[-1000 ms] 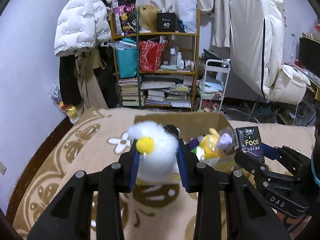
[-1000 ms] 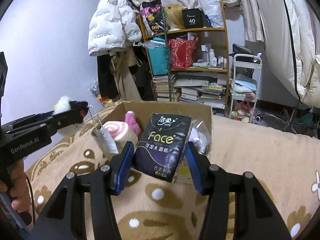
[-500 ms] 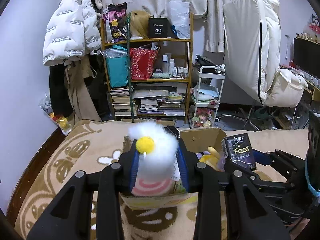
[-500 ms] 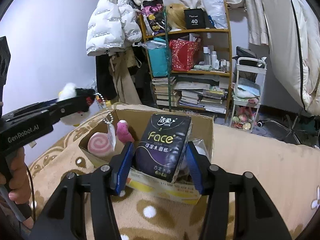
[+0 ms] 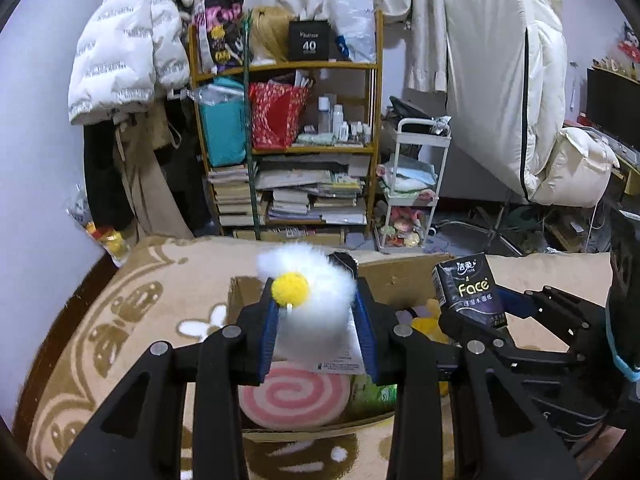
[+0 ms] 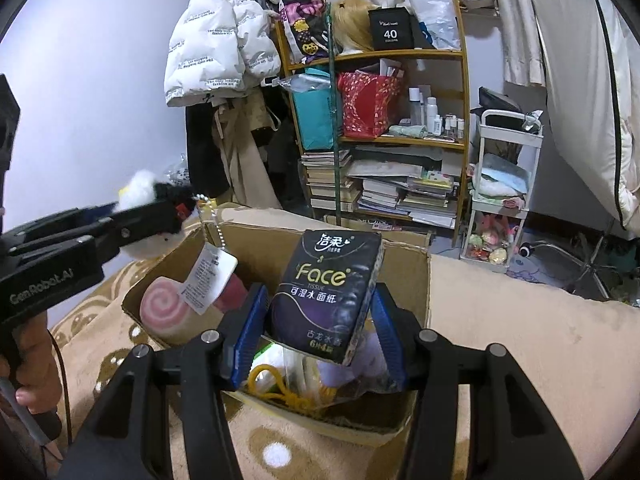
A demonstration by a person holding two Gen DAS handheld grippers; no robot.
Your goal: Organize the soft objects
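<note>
My left gripper (image 5: 318, 332) is shut on a white fluffy plush with a yellow pompom (image 5: 308, 304), held over the open cardboard box (image 5: 404, 276). The plush's paper tag (image 6: 208, 276) dangles on a bead chain. My right gripper (image 6: 318, 332) is shut on a dark "Face" tissue pack (image 6: 330, 296), held above the box (image 6: 416, 280). It also shows in the left wrist view (image 5: 470, 292). Inside the box lie a pink swirl roll cushion (image 5: 296, 394), a yellow plush (image 5: 426, 326) and a plastic-wrapped item (image 6: 304, 376).
The box sits on a beige patterned blanket (image 6: 520, 344). Behind stand a wooden shelf (image 5: 296, 148) with books and bags, a white trolley (image 5: 416, 184), hanging jackets (image 5: 128, 40) and a white duvet (image 5: 520, 92) at right.
Both grippers have moved forward and over the box, which now lies below them. The pink swirl cushion now shows under the left gripper's plush. Both grips are unchanged.
</note>
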